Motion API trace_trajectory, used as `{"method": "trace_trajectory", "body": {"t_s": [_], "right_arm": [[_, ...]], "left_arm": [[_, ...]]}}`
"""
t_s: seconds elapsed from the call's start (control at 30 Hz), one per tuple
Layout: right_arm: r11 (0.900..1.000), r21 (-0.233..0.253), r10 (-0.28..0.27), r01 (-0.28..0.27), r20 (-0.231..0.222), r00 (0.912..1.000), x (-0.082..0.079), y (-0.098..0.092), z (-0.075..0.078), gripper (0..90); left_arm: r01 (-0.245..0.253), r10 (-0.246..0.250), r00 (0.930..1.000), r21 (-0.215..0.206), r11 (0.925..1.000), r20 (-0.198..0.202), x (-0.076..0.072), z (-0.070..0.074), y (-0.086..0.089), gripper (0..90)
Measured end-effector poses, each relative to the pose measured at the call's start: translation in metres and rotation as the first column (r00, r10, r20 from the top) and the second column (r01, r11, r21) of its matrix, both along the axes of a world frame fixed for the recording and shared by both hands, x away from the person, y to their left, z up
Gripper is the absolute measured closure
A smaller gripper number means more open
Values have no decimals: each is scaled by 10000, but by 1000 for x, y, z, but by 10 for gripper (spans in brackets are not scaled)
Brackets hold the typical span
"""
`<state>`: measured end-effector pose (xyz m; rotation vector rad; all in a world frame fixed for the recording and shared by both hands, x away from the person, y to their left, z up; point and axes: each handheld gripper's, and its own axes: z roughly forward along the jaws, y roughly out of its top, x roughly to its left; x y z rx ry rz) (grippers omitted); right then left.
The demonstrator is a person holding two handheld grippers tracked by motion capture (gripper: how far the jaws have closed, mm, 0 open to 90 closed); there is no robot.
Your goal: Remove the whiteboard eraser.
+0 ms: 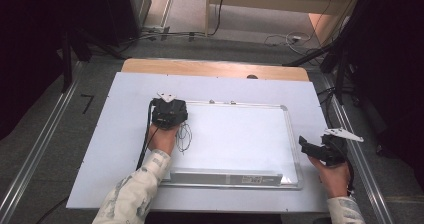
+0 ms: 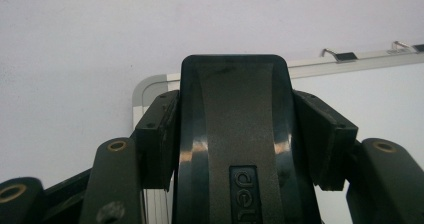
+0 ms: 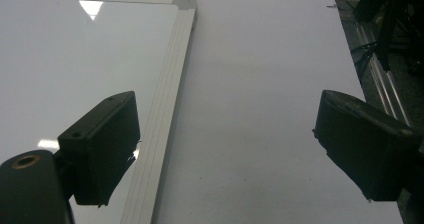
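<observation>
A white whiteboard (image 1: 235,134) with a silver frame lies flat on the table. Thin black scribbles (image 1: 184,136) mark its left part. My left gripper (image 1: 169,111) hovers over the board's far left corner, shut on a black board eraser (image 2: 232,94) that stands between the pads (image 2: 157,134). In the left gripper view the board's rounded corner (image 2: 145,86) shows just past the eraser. My right gripper (image 1: 312,146) is off the board's right edge, over the table, and in its own view it (image 3: 235,144) stands wide open with nothing between its fingers.
The board rests on a white sheet (image 1: 125,149) over a wooden tabletop (image 1: 215,68). A silver pen tray (image 1: 225,176) runs along the board's near edge. Two hanging clips (image 2: 340,55) sit on the far edge. Cables and dark stands line the floor around the table.
</observation>
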<state>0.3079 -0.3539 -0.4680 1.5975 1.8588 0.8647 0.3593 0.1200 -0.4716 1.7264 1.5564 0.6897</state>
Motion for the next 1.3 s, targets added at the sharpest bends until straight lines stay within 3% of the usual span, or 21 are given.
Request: {"method": "trace_trajectory", "body": {"t_s": [0.13, 0.6, 1.3], "right_arm": [[10000, -16, -22, 22, -25, 10000, 0, 0, 0, 96], [10000, -42, 27, -27, -40, 10000, 0, 1, -1, 96], [10000, -69, 33, -33, -48, 10000, 1, 2, -1, 96]], "left_arm": [[293, -292, 9995, -163, 9994, 110, -11, 3, 2, 408], [485, -463, 9982, -606, 9970, 380, -33, 15, 16, 407], [515, -476, 9977, -808, 9954, 485, -37, 16, 17, 407]]}}
